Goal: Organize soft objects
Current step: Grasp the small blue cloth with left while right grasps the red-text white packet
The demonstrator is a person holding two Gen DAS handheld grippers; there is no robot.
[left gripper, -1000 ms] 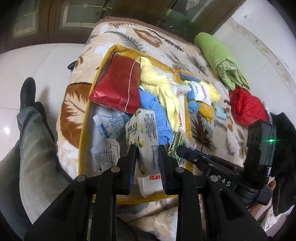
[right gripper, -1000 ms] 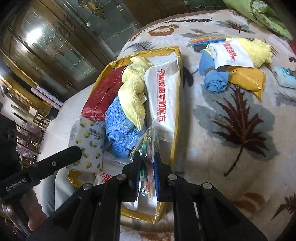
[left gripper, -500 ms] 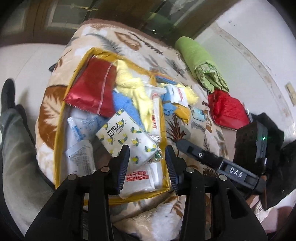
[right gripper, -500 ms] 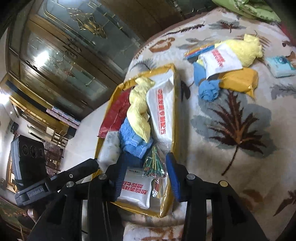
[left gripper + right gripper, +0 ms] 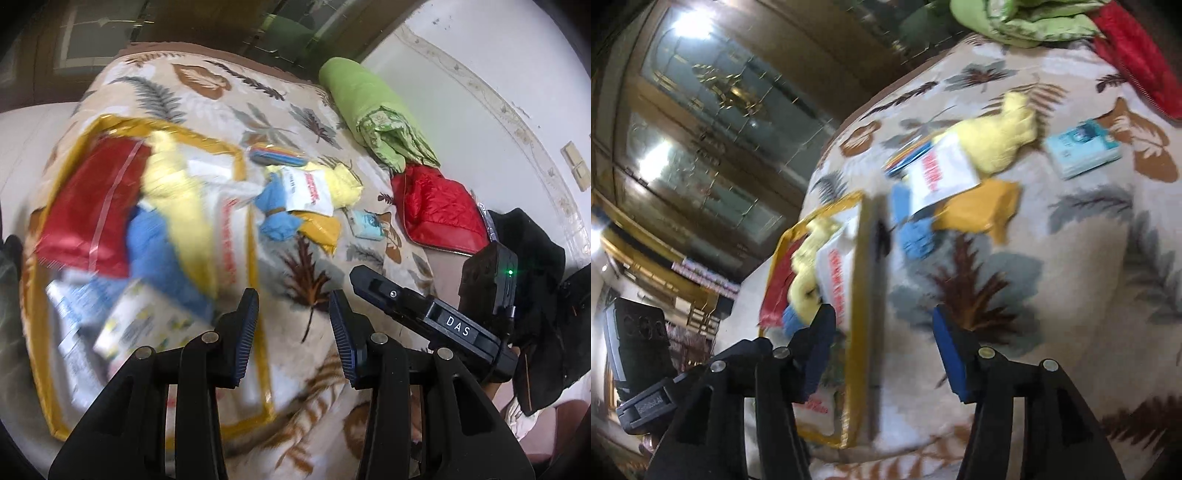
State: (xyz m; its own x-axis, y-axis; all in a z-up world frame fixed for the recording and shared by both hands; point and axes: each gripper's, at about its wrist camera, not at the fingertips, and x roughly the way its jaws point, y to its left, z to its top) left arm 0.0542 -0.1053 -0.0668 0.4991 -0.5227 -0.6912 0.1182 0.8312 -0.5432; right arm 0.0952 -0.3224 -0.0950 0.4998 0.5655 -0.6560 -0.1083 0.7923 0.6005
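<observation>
Both grippers, left gripper [image 5: 293, 326] and right gripper [image 5: 882, 345], have released their packets into the yellow-rimmed bag [image 5: 242, 162] at frame left and now gape wide, empty. Still loose at upper center: yellow towel [image 5: 345, 184], blue cloth [image 5: 279, 221], mustard pouch [image 5: 323, 230].

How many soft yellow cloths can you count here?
2: one yellow cloth inside the gold-edged storage bag, another on the leaf-print blanket beside it. Others may be buried.
</observation>
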